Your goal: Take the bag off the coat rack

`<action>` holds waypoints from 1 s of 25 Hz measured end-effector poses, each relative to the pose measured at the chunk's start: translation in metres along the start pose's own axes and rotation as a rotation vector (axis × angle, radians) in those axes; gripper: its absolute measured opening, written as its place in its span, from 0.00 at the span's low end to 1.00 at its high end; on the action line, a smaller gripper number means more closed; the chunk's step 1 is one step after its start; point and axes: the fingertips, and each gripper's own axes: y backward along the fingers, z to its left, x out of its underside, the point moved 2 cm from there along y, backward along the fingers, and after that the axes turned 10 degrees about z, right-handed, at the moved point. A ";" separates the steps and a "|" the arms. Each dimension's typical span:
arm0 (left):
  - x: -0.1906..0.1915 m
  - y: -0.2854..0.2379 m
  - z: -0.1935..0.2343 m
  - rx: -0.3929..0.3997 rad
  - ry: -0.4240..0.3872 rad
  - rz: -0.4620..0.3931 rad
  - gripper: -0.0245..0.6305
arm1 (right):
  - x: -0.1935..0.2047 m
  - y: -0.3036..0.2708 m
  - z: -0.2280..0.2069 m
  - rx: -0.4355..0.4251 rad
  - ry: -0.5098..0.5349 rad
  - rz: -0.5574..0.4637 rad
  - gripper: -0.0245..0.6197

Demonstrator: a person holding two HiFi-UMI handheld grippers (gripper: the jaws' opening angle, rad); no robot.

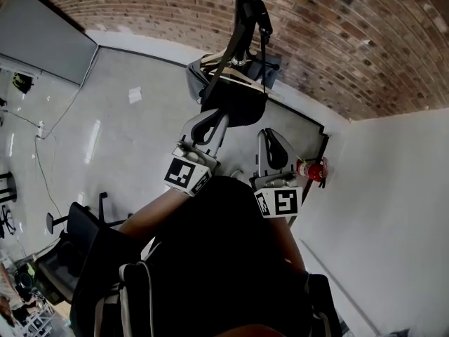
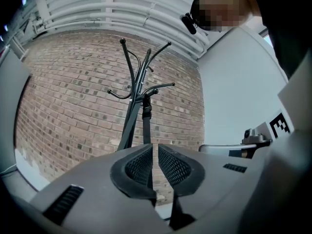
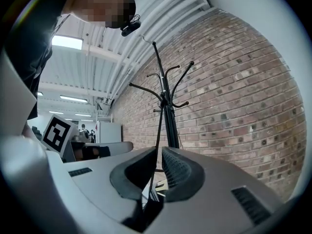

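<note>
A black bag with tan trim hangs by a dark strap from the black coat rack in front of the brick wall. My left gripper is shut and empty, its tips just short of the bag's left side. To the right, a little below the bag, my right gripper is also shut and empty. In the left gripper view the gripper points at the rack and its strap. In the right gripper view the gripper faces the rack, with the strap beyond the jaws.
A red fire extinguisher stands by the white wall at the right. The brick wall runs behind the rack. An office chair is at the lower left, and a cable lies on the pale floor.
</note>
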 end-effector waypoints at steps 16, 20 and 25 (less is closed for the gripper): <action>-0.004 -0.041 0.046 -0.031 -0.026 -0.030 0.23 | -0.009 -0.068 -0.047 0.082 0.039 0.014 0.24; -0.002 -0.052 0.053 -0.041 -0.035 -0.013 0.23 | -0.019 -0.077 -0.051 0.092 0.041 0.000 0.24; -0.001 -0.067 0.064 -0.065 -0.093 -0.021 0.23 | -0.023 -0.093 -0.062 0.109 0.043 0.007 0.24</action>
